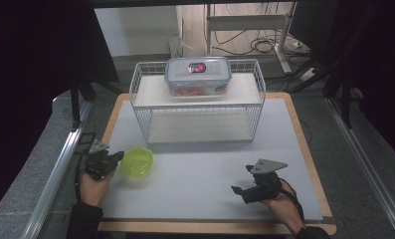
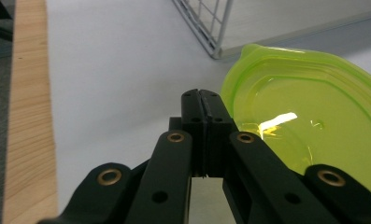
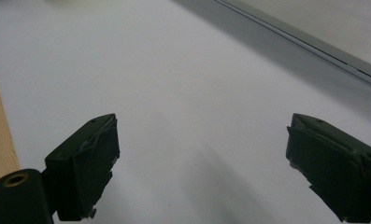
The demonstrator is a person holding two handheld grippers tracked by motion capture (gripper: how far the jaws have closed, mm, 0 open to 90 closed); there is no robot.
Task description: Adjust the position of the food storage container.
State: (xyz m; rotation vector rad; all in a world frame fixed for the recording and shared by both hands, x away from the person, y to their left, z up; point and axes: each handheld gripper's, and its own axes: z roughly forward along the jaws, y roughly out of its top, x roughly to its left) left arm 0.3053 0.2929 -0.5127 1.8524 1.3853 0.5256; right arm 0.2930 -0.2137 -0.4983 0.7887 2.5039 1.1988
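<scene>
Your left gripper [image 2: 203,100] rests beside the green bowl [image 1: 137,161], fingers clenched on nothing. Your right gripper [image 3: 202,158] waits with fingers released over the worktop [image 1: 205,164].

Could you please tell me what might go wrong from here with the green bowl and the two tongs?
The left tongs are shut beside the translucent green plastic bowl, gripping nothing; pushing forward could slide it toward the white wire rack. The right tongs stand open over the bare grey mat, too far off to steady it.
</scene>
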